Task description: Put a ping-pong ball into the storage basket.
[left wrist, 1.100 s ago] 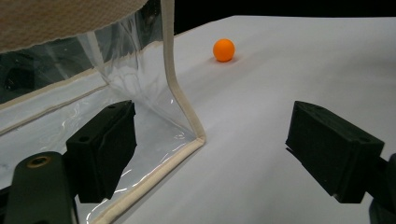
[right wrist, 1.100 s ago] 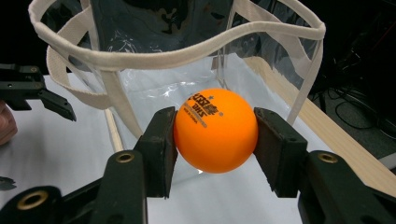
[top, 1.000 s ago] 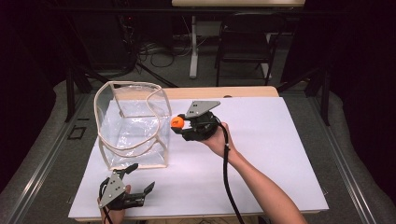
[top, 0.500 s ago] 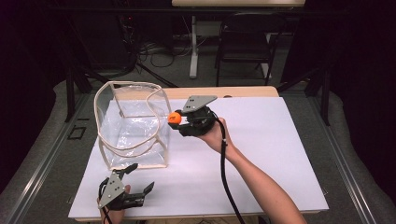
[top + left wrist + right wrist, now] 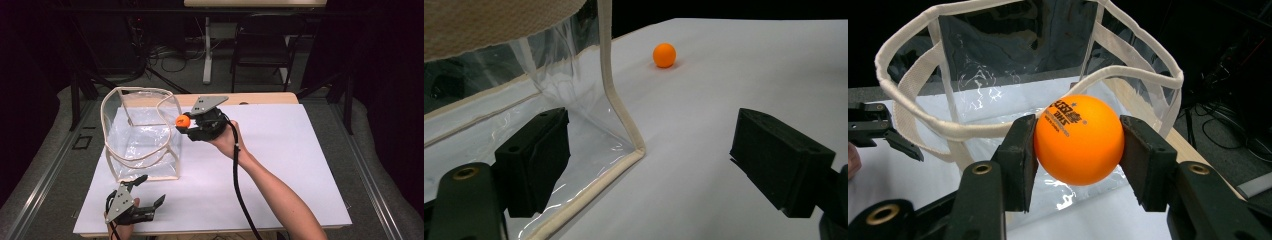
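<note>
The right claw (image 5: 1079, 150) is closed on an orange ball (image 5: 1079, 140), its two matte black pads pressed flat against the ball's opposite sides; the ball is smooth, round and glossy, with small dark printed lettering across its upper face. In the high view this claw (image 5: 186, 125) holds the ball (image 5: 183, 120) raised off the desk (image 5: 280, 165), just beside the upper right rim of a clear bag (image 5: 142, 135). The bag is a boxy, open-topped container of crinkled transparent plastic, edged in cream woven tape with looping cream handles, standing upright on the white desk; nothing can be seen lying inside it. The left claw (image 5: 147, 192) rests low at the near edge of the desk, jaws spread wide and holding nothing, its blocky pads straddling the bag's near bottom corner (image 5: 636, 150). Beyond it, a second orange ball (image 5: 664, 55) appears above the smooth white surface.
</note>
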Motion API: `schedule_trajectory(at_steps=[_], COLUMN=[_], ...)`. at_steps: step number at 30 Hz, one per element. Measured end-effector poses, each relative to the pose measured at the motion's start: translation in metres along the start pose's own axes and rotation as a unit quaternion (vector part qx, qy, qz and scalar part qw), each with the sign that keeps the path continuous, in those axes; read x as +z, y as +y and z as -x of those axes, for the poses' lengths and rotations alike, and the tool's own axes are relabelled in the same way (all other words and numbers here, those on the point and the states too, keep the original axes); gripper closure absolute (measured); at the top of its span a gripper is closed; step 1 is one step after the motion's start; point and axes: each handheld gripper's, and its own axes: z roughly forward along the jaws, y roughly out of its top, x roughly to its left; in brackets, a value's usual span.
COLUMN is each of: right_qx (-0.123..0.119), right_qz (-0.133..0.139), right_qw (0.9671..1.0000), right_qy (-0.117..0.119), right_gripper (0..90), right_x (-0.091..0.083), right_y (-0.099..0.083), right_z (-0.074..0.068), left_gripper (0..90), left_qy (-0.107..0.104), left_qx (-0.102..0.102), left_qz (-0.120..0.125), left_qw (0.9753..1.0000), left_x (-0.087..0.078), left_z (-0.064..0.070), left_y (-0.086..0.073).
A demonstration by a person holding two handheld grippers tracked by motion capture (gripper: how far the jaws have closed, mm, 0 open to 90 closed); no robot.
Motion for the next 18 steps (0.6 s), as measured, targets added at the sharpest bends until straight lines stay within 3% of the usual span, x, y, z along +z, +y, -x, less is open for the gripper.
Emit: schedule_trajectory(at_steps=[18], right_qx=[-0.005], right_qz=[0.015], right_qw=[0.9999], right_qy=[0.004], right_gripper=[51.3], right_x=[0.004], right_y=[0.019], right_z=[-0.002], left_gripper=[15.6], left_qy=[0.001], left_qx=[0.002], left_qz=[0.002], left_qw=[1.0], left_x=[-0.002], left_z=[0.0], left_y=[0.0])
